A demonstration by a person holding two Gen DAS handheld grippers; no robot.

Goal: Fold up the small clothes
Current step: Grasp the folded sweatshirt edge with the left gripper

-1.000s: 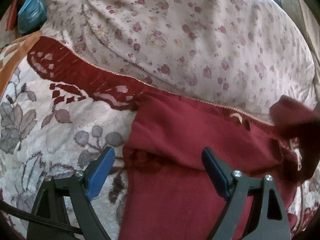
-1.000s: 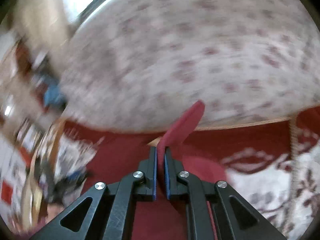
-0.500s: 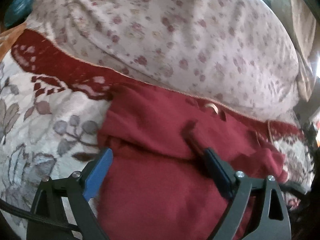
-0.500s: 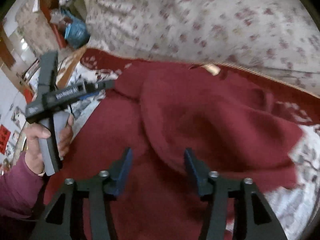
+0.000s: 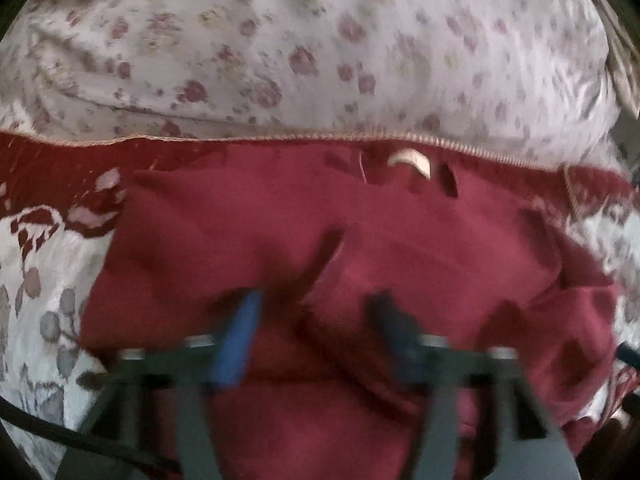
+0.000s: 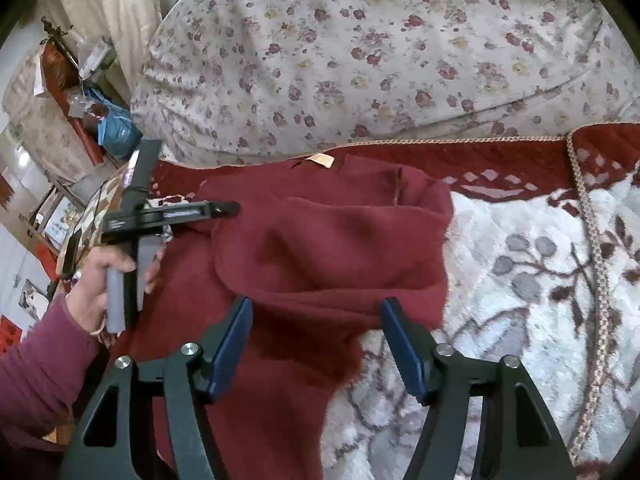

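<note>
A dark red garment point(image 5: 400, 248) lies flat on the bed, its cream neck label point(image 5: 408, 160) at the far edge. In the right wrist view one sleeve is folded across the garment point(image 6: 340, 248). My right gripper point(image 6: 316, 308) hovers over the near edge of that fold, its jaws opening, pads on either side of the cloth without pressing it. My left gripper point(image 5: 314, 304) is blurred and low over the garment's middle by a crease, its jaws closing with red cloth between them and a gap still showing. A hand point(image 6: 100, 280) holds the left gripper point(image 6: 230, 209) at the garment's left side.
A flower-print quilt point(image 6: 380, 60) bulges right behind the garment. A white blanket with grey leaves and a red border point(image 6: 540, 260) spreads out to the right. A cluttered shelf with a blue bag point(image 6: 116, 128) stands at the far left.
The right gripper has let go of the red sleeve, which now lies folded over the garment, and has opened. The left gripper has moved right over the garment and its jaws have narrowed.
</note>
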